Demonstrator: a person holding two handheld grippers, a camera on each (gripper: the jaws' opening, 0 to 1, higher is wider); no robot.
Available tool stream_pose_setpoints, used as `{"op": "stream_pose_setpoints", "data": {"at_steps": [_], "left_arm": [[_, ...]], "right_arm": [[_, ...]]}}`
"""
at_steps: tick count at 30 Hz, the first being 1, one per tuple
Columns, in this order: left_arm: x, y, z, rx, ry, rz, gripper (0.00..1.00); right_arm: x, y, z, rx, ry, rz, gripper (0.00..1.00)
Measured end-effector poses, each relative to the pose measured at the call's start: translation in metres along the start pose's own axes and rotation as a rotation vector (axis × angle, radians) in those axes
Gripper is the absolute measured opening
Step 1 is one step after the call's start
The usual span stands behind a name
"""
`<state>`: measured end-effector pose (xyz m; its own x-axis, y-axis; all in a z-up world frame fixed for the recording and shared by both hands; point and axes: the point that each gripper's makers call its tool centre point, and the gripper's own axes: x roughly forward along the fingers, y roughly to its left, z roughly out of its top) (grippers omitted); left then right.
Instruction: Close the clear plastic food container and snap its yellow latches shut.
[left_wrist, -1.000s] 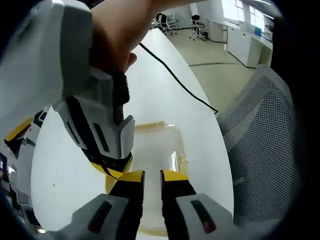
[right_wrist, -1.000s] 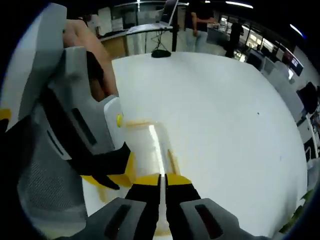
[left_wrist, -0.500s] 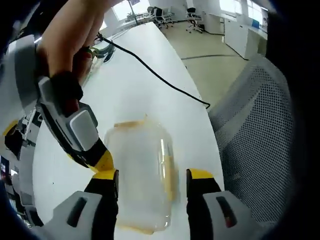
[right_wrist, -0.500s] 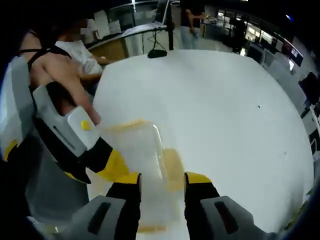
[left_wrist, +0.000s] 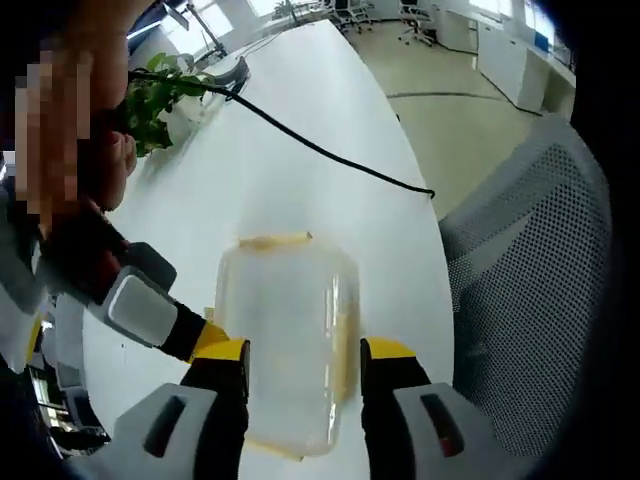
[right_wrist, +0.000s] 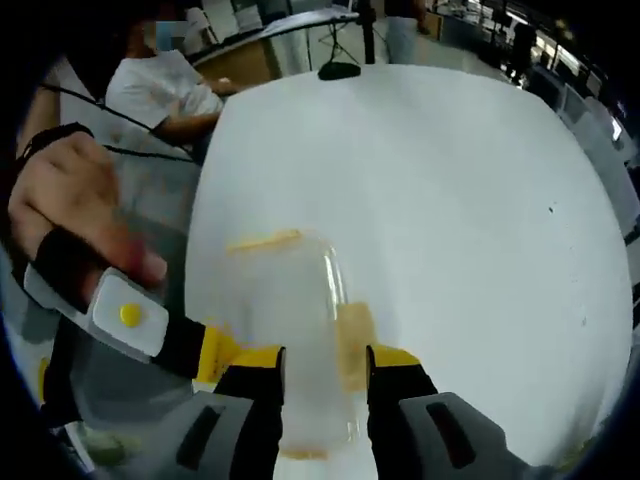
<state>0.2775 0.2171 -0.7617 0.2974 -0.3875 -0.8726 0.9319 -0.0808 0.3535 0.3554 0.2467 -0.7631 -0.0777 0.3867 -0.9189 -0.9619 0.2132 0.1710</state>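
Left gripper view, from left to right: other gripper (left_wrist: 205, 340) entering low at the left edge, yellow tip close beside the container's flank; clear plastic food container (left_wrist: 285, 340) lid-down on the white table (left_wrist: 300, 190), between the jaws of the left gripper (left_wrist: 303, 372); jaws parted wider than the container, gripping nothing. One yellow latch (left_wrist: 272, 241) at the far short end, another along the right long side (left_wrist: 343, 345); whether snapped home, cannot tell. Black cable (left_wrist: 330, 160) and potted plant (left_wrist: 155, 95) farther off; mesh chair (left_wrist: 530, 300) at right.

Right gripper view, from left to right: hand (right_wrist: 70, 215) on the other gripper (right_wrist: 200, 345); container (right_wrist: 290, 335) framed by the right gripper (right_wrist: 325, 372), jaws likewise spread and empty. Probable purpose of the straddling pose: placement for pressing the side latches against the container walls.
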Motion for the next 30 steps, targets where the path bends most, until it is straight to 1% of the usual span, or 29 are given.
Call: {"op": "stream_pose_setpoints", "data": {"at_steps": [3,4,5,7,9,10,11,13,16,20,22,23,30], "left_arm": [[0.005,0.001,-0.004,0.000,0.018,-0.005,0.43],[0.006,0.001,-0.004,-0.006,0.022,-0.008,0.43],[0.007,0.000,-0.004,-0.007,0.023,-0.011,0.43],[0.008,-0.001,-0.005,0.006,0.031,-0.010,0.44],[0.011,-0.004,-0.005,0.039,0.037,-0.019,0.42],[0.012,-0.002,-0.005,0.057,0.043,-0.001,0.42],[0.012,-0.004,-0.004,0.065,0.044,-0.007,0.42],[0.011,-0.003,-0.004,0.057,0.046,-0.009,0.42],[0.012,-0.002,-0.003,0.042,0.035,-0.015,0.42],[0.013,-0.001,-0.002,0.023,0.029,-0.015,0.41],[0.014,0.000,-0.002,0.008,0.030,-0.015,0.41],[0.014,0.000,-0.001,0.004,0.026,-0.016,0.41],[0.016,0.003,-0.001,-0.024,0.031,-0.040,0.39]], "right_arm": [[0.005,0.001,-0.006,-0.009,0.040,0.008,0.29],[0.006,0.002,-0.011,-0.015,0.071,0.011,0.28],[0.005,0.002,-0.006,0.012,0.048,0.021,0.27],[0.005,0.001,-0.008,-0.001,0.053,0.024,0.27],[0.006,0.001,-0.009,0.030,0.047,0.043,0.28],[0.006,0.000,-0.009,0.033,0.046,0.051,0.28],[0.006,0.000,-0.009,0.033,0.047,0.055,0.28],[0.006,0.002,-0.009,0.033,0.053,0.060,0.28],[0.007,0.003,-0.009,0.028,0.075,0.067,0.27],[0.008,0.004,-0.011,-0.017,0.121,0.069,0.27],[0.009,0.004,-0.011,-0.020,0.141,0.071,0.26],[0.009,0.004,-0.011,-0.039,0.149,0.076,0.26],[0.011,0.002,-0.010,-0.068,0.202,0.104,0.24]]}}
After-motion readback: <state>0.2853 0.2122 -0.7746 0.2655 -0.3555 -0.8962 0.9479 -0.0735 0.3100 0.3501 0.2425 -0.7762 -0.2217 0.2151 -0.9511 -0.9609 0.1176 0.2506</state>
